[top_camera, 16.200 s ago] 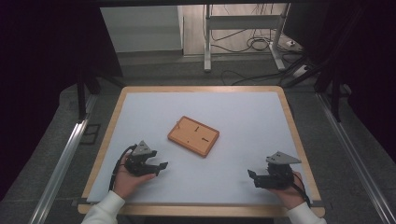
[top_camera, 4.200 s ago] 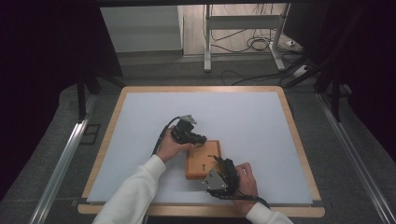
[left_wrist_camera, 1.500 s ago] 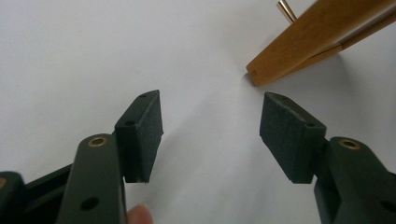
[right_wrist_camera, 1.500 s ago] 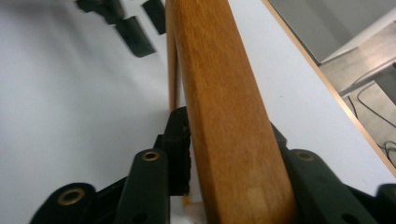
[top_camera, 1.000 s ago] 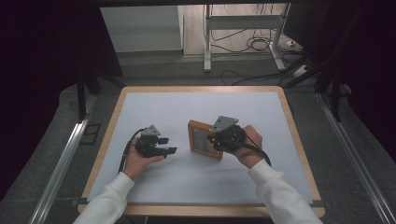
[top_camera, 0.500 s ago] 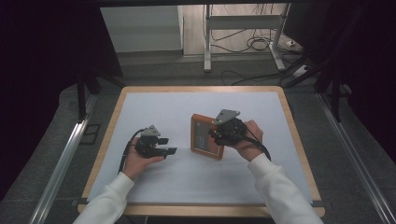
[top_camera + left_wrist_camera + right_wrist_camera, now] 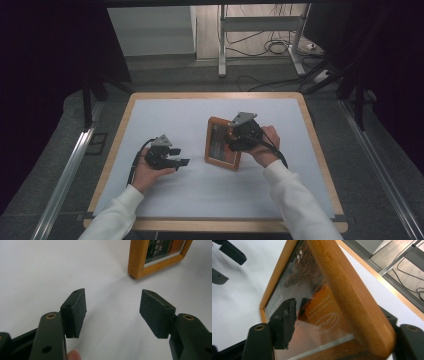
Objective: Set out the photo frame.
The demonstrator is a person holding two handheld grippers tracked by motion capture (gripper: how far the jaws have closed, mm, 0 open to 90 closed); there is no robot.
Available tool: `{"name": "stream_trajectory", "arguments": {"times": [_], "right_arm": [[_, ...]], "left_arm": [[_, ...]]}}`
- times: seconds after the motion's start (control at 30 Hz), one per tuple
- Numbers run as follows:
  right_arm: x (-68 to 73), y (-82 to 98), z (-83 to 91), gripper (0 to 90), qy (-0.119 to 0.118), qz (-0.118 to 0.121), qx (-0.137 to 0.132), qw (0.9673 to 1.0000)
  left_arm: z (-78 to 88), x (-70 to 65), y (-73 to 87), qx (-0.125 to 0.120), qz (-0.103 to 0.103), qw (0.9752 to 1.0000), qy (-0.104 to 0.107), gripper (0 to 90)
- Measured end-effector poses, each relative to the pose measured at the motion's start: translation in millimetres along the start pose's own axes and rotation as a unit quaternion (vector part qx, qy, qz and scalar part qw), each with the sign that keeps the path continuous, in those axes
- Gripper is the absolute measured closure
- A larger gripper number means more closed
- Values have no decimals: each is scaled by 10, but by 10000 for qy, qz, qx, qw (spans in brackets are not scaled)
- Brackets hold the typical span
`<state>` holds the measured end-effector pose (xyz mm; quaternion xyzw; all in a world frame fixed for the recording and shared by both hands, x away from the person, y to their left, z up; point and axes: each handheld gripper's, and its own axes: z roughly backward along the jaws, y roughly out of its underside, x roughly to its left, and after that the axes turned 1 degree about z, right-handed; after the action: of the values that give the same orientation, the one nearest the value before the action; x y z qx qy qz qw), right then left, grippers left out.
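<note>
A wooden picture frame (image 7: 219,146) stands on its lower edge in the middle of the white table, glass facing left. My right gripper (image 7: 232,143) straddles the frame's right side. Its jaws have just been opening. In the right gripper view the frame (image 7: 342,290) is between them, and the left pad (image 7: 284,317) hangs just off the glass; the frame hides the other pad. My left gripper (image 7: 182,160) rests at the left, open and empty, pointing at the frame. In the left gripper view its pads (image 7: 75,310) are wide apart, with the frame's corner (image 7: 140,262) beyond them.
The white mat (image 7: 165,115) has a wooden border (image 7: 215,95). Metal rails (image 7: 65,175) run along both sides. Beyond the far edge are stand legs and cables (image 7: 270,47) on the floor. The left gripper's jaws (image 7: 229,255) show at the top left of the right gripper view.
The right hand has shifted slightly, toward the far side, with the frame staying upright at the table's middle. The left hand and its gripper have not moved.
</note>
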<state>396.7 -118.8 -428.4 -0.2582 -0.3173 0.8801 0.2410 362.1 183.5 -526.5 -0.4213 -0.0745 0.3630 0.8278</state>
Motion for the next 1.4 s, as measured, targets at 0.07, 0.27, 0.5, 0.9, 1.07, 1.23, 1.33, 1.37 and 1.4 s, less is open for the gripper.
{"name": "stream_trajectory", "arguments": {"times": [0.07,0.27,0.5,0.9,1.07,1.23,1.33,1.37,1.4], "right_arm": [[-12,4,-27,288,23,-25,12,10000],[-36,15,-60,275,10,-166,-7,9999],[-44,21,-90,241,70,-237,5,9997],[-76,38,-112,152,178,-612,-107,9979],[-114,96,-24,143,211,-827,-268,9960],[-132,199,113,134,257,-1034,-470,9932],[-126,318,210,132,264,-1171,-585,9910],[-120,361,237,132,263,-1208,-616,9904],[-112,406,262,132,244,-1262,-642,9896]], "left_arm": [[-2,2,2,8,-1,10000,2,378],[-3,0,5,22,3,10000,13,378],[-16,-7,8,22,1,10000,16,376],[-2,0,9,29,-11,10000,21,376],[-2,-3,11,27,-7,10000,24,375],[-4,-13,12,16,-3,10000,14,374],[4,-21,18,22,-17,10000,-30,374],[4,-23,21,20,-52,10000,-68,374],[5,-27,23,36,-76,9999,-84,374]]}}
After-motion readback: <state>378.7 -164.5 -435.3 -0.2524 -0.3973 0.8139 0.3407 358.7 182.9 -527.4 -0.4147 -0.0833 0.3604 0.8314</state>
